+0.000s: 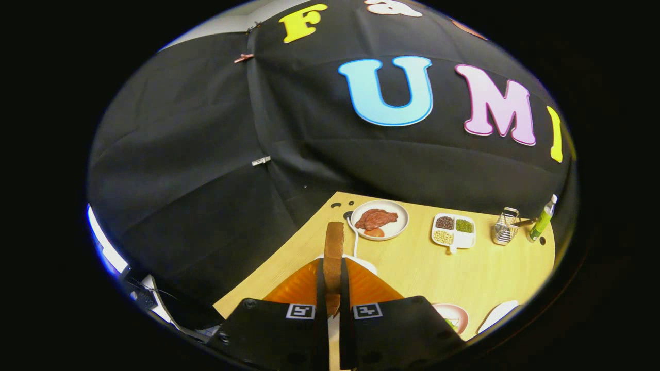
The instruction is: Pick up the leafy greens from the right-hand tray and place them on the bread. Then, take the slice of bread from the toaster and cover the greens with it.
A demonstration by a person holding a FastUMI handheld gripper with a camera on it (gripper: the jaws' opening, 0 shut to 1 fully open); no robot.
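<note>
So there's just the one camera here, a fisheye riding on the gripper [333, 288] itself, looking forward along its two fingers. It sits super close to them, so they loom big at the bottom, pressed on a slice of bread [333, 257] held edge-on right in front of the lens. It's up above the wooden table [428, 268] and tilted slightly down, looking across it toward the far edge. The plate of meat [379, 220], the divided tray [454, 230] and the green bottle [541, 220] look small and well beyond the fingers. The black cloth wall takes up the upper half. Everything bends hard toward the rim.
</note>
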